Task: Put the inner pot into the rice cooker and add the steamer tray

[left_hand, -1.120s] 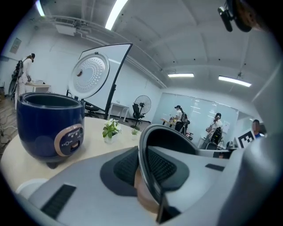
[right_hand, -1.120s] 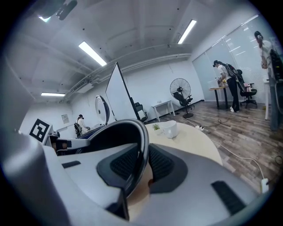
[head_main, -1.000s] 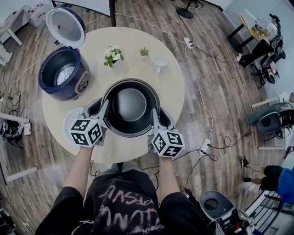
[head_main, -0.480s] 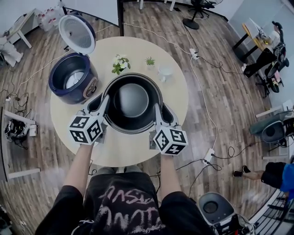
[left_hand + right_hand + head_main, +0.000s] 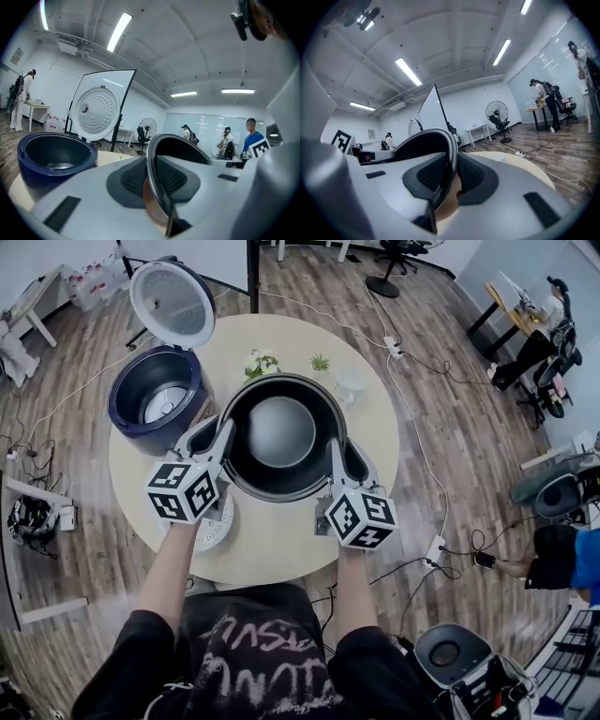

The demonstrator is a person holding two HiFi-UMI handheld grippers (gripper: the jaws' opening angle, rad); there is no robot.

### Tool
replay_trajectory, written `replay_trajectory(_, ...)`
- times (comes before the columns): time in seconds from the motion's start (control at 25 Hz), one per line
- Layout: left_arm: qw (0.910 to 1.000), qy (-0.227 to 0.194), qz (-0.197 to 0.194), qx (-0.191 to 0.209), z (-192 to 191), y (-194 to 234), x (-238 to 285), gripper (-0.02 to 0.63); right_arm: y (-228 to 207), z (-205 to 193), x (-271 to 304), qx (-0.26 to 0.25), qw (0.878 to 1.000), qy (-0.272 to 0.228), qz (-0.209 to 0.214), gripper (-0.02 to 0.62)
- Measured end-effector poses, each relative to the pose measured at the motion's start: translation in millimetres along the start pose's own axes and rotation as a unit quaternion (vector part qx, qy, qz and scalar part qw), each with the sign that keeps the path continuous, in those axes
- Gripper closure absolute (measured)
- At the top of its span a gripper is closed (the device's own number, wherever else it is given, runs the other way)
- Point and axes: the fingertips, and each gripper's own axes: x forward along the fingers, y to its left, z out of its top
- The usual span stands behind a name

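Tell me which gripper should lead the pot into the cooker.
Left, probably. The left gripper and the right gripper are both shut on the rim of the inner pot. The open rice cooker stands on the left, beside the left gripper, so the right would follow across.

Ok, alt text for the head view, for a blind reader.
A person holds a dark inner pot by its rim, the left gripper and right gripper clamped on opposite sides, over a round table. An open blue rice cooker stands at the table's far left, and a white steamer tray lies below the left gripper.
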Motion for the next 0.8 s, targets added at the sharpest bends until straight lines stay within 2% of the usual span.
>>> replay_trajectory(0.16, 0.9993, -0.006, -0.037, -0.007, 17, 21, -13, 0.535, 32, 0, -1, 0.003, 1.0, -0.012, -0.025, 0.517)
replay_trajectory(0.48, 0.9939, -0.046, -0.1, -0.009, 90, 79, -39, 0.54, 121, 33, 17, -0.014, 0.996, -0.063, -0.066, 0.517)
replay_trajectory(0.8, 0.9906, -0.071, -0.117, -0.008, 144, 162, -85, 0.538, 231, 49, 42, -0.028, 0.991, -0.107, -0.07, 0.52)
